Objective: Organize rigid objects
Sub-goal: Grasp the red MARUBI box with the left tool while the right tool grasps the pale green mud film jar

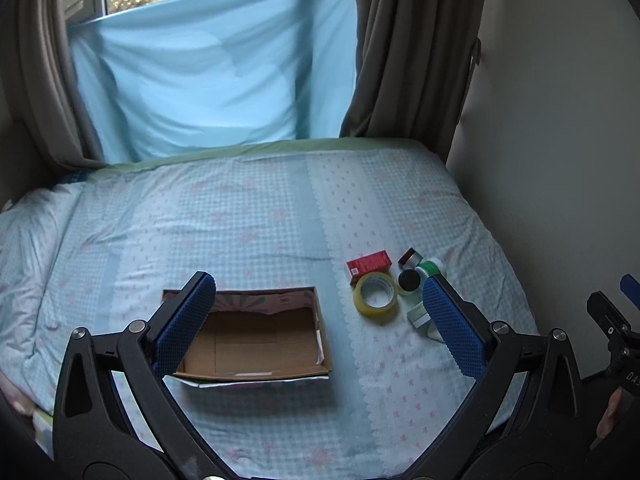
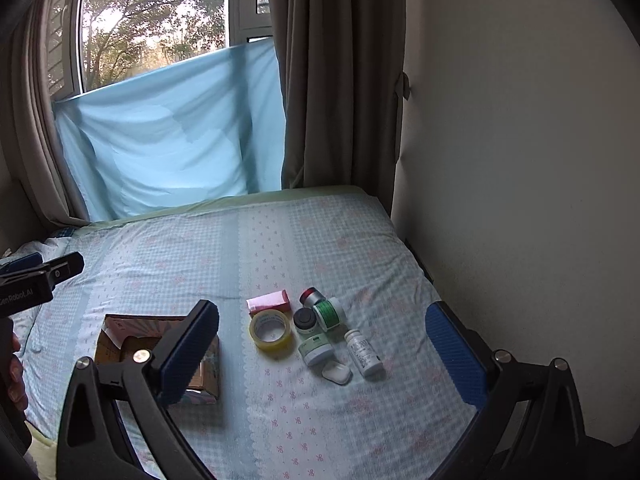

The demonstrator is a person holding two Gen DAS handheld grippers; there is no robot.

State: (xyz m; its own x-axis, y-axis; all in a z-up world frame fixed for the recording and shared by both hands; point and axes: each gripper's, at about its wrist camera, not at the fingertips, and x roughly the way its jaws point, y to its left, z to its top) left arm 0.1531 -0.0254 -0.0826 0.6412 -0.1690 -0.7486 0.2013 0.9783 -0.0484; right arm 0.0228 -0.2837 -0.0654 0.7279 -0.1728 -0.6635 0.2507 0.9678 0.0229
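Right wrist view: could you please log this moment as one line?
left gripper: open | right gripper: open | cardboard box: empty | tape roll: on bed

Cardboard boxes: I am counting one (image 2: 160, 354)
Tape rolls: I am counting one (image 2: 270, 329)
Red cartons: I am seeing one (image 2: 269, 301)
Jars and bottles: I am counting five, first (image 2: 328, 313)
White soap-like pieces: one (image 2: 337, 373)

White lettering "GenRobot.AI" runs along the black body of the left tool (image 2: 28, 276), with its first letter cut off, well left of the cardboard box (image 2: 116, 340). The right tool (image 1: 624, 340) shows "DA". Print on the white bottle (image 2: 362, 352) is too small to read.
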